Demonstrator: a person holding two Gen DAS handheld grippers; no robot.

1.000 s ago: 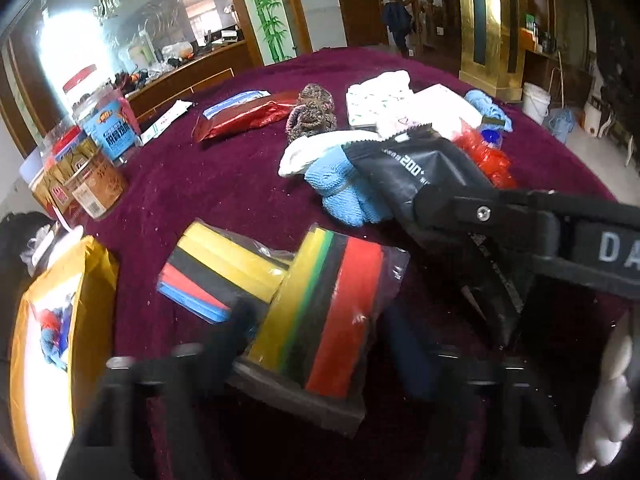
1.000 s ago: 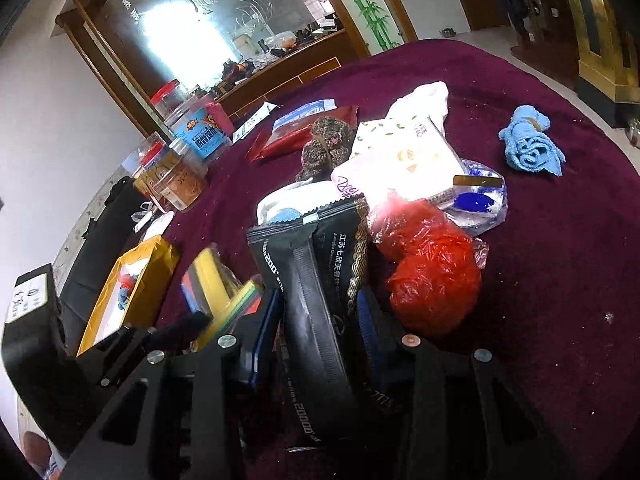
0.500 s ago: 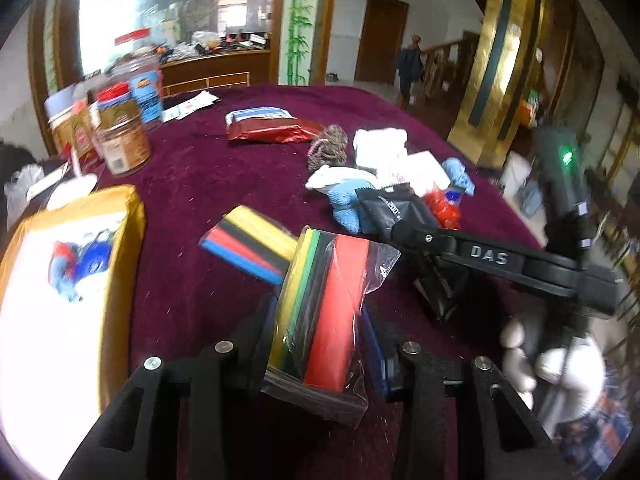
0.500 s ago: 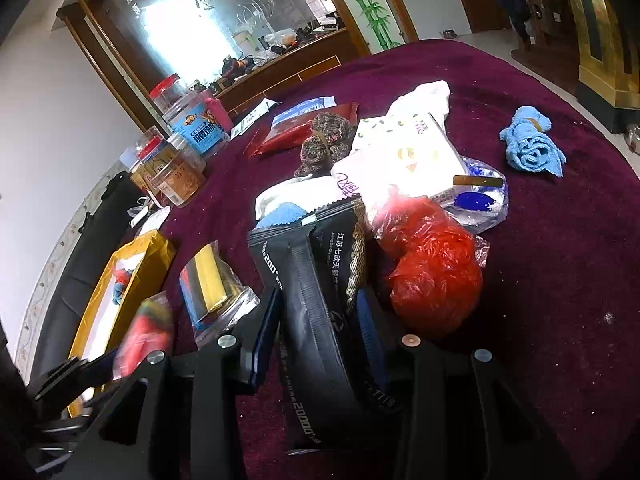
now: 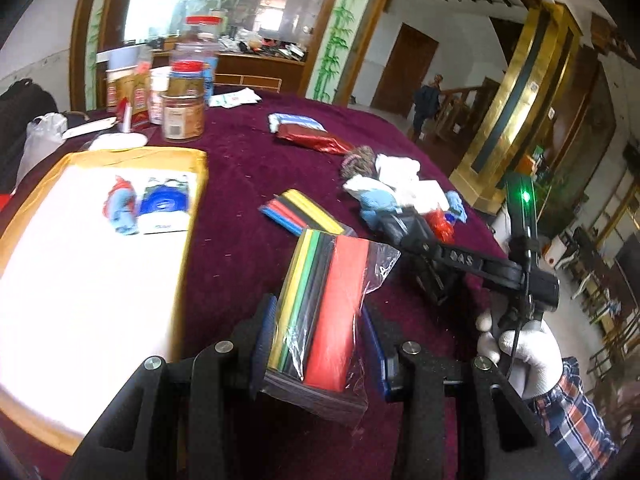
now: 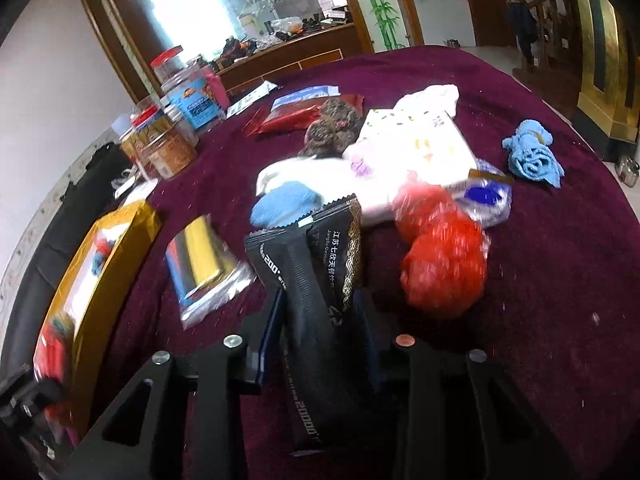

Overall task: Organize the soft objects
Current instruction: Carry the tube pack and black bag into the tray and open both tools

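Note:
My left gripper [image 5: 320, 336] is shut on a clear bag of striped sponges [image 5: 328, 304], yellow, green, black and red, held above the maroon table [image 5: 240, 184] just right of the yellow tray [image 5: 192, 216]. The tray holds a red-blue item [image 5: 120, 208] and a blue packet [image 5: 164, 204]. My right gripper [image 6: 320, 332] is shut on a black packet [image 6: 320, 276] with white lettering. A second sponge bag [image 6: 200, 268] lies on the cloth, also in the left wrist view [image 5: 300, 212].
A red mesh bundle [image 6: 444, 264], blue cloths [image 6: 532, 156] [image 6: 284, 204], white packs [image 6: 420, 144], a brown scrubber [image 6: 332, 124] and a red foil pouch [image 6: 296, 120] lie mid-table. Jars [image 6: 168, 144] stand at the far left edge.
My left gripper lifted the striped sponge bag off the table and swung left toward the yellow tray. My right gripper kept hold of the black packet and stayed nearly in place.

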